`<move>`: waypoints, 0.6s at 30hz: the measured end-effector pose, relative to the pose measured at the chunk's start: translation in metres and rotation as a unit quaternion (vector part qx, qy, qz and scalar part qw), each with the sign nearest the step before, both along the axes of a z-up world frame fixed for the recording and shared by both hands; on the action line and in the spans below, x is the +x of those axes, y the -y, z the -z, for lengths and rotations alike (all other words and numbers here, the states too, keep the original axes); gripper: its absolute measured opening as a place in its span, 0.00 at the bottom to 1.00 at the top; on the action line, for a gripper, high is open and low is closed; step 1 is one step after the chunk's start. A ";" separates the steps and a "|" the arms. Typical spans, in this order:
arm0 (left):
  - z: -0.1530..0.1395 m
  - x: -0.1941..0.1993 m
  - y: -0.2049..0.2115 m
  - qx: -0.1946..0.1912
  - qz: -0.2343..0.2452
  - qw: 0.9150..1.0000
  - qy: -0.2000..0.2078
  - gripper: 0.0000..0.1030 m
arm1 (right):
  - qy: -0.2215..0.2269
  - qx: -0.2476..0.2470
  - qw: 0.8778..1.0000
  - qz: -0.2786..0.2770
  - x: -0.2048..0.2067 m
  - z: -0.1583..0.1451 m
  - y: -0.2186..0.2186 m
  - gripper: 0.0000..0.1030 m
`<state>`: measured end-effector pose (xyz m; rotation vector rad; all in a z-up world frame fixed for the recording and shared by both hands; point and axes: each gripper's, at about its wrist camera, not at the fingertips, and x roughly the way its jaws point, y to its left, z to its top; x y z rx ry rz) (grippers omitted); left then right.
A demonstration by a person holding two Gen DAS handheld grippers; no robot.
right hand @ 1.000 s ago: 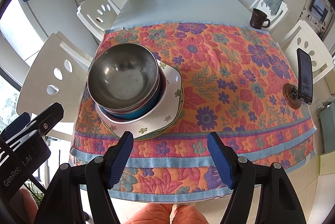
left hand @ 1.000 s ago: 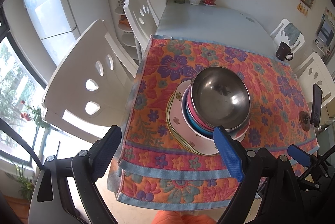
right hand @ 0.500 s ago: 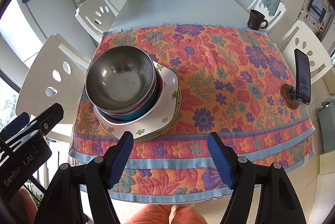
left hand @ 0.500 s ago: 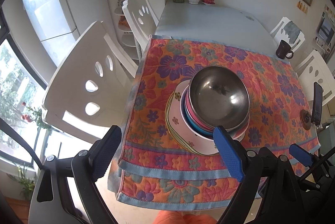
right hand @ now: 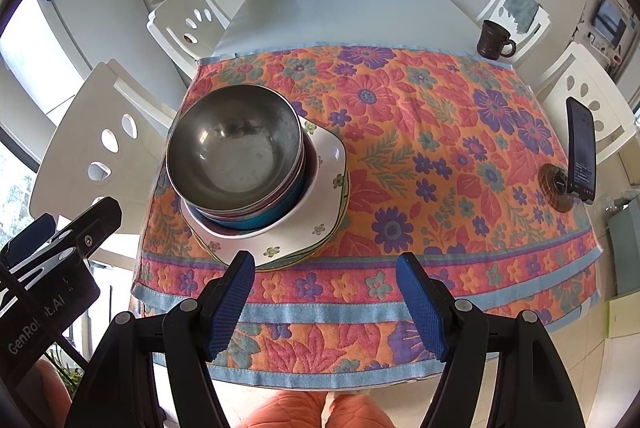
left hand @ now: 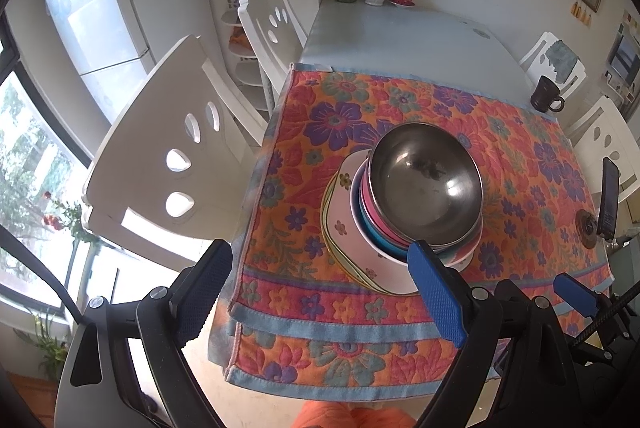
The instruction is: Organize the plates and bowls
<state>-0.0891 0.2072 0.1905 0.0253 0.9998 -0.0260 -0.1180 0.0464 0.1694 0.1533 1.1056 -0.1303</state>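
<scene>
Metal bowl: shiny steel bowl (right hand: pixel 234 156) sits on top of the pile, the same spot as a second ago.
Pile: under it are pink and blue bowls (left hand: pixel 374 224), then a big white bowl, then flowery plates (right hand: pixel 320 196) at the bottom. All are nested, one inside the next.
Where: the pile stands on the flowery cloth (right hand: pixel 440 132) on the counter (right hand: pixel 340 12), toward its left side and close to the near edge.
What changed: almost nothing. Both views slide only a tiny bit. The pile looks a little nearer the middle of the left view than it did a second ago. No dish has moved.
Left gripper: the left gripper (left hand: pixel 320 292) hangs over the near left corner of the cloth. Its fingers are spread wide apart and hold nothing. One blue pad (left hand: pixel 436 292) shows in front of the pile's near rim, but I cannot tell if it touches.
Right gripper: the right gripper (right hand: pixel 324 300) floats over the front border of the cloth, just to the right of the pile. Its fingers are wide apart too, with nothing between them.
What it means: the dishes look already stacked big to small, so the job seems done or nearly done. Both grippers have let go and seem to be just waiting.
Other things: a dark mug (right hand: pixel 494 39) and a phone on a stand (right hand: pixel 582 152) stay far off on the right.
</scene>
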 end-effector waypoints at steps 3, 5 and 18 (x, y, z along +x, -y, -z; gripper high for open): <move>0.002 0.001 0.000 0.003 0.000 1.000 -0.003 0.86 | -0.004 0.002 1.000 0.000 0.002 0.002 0.000 0.69; 0.002 0.002 0.000 0.003 0.000 1.000 -0.003 0.86 | -0.006 0.003 1.000 -0.001 0.003 0.003 0.000 0.69; 0.005 0.006 -0.001 0.005 0.002 1.000 -0.005 0.86 | -0.004 -0.001 1.000 0.000 0.010 0.002 -0.003 0.69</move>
